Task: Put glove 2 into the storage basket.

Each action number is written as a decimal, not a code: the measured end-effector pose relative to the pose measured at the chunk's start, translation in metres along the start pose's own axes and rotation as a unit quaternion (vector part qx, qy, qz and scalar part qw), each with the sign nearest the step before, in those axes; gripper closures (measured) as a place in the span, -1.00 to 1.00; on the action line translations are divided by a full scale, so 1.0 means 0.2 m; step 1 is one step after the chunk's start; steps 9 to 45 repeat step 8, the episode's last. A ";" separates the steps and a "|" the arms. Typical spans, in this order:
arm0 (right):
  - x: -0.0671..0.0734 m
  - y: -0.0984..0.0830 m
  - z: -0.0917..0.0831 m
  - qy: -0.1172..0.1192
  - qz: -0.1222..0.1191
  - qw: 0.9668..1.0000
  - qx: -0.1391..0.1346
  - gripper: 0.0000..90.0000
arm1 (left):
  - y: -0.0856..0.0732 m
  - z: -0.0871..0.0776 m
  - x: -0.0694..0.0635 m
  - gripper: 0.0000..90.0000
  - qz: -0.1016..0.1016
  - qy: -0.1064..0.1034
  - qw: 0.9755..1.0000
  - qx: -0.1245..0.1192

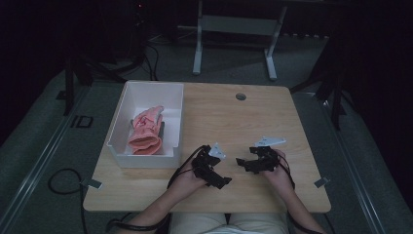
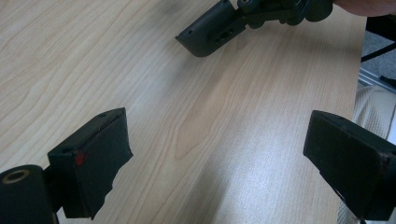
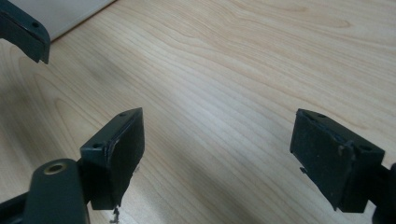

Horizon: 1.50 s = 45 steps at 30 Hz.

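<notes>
Fingers (image 2: pixel 98 158) of left gripper (image 2: pixel 219 158) wide, empty; right gripper (image 3: pixel 219 158) likewise (both over bare table (image 1: pixel 234 122)). High view adds white bin (image 1: pixel 127 97) holding pink gloves (image 1: pixel 146 130).

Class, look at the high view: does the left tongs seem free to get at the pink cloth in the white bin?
Probably yes. The left tongs are open and empty, the white bin has no lid, and only bare table lies between them and the pink cloth.
</notes>
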State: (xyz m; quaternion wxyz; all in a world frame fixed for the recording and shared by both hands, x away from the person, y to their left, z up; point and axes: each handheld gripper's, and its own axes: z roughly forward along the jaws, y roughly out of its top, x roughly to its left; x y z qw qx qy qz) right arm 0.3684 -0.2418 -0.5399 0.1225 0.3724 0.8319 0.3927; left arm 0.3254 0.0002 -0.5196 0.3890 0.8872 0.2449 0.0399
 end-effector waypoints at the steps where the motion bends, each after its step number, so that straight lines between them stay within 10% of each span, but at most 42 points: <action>1: 0.00 -0.01 0.00 0.001 0.002 1.000 0.000 -0.61 | -0.01 0.00 0.00 -0.85 -0.001 -0.001 1.000 -0.001; 45: -0.02 -0.05 0.02 0.000 0.001 1.000 0.008 -0.62 | -0.03 0.02 0.01 -0.85 -0.006 -0.005 1.000 0.002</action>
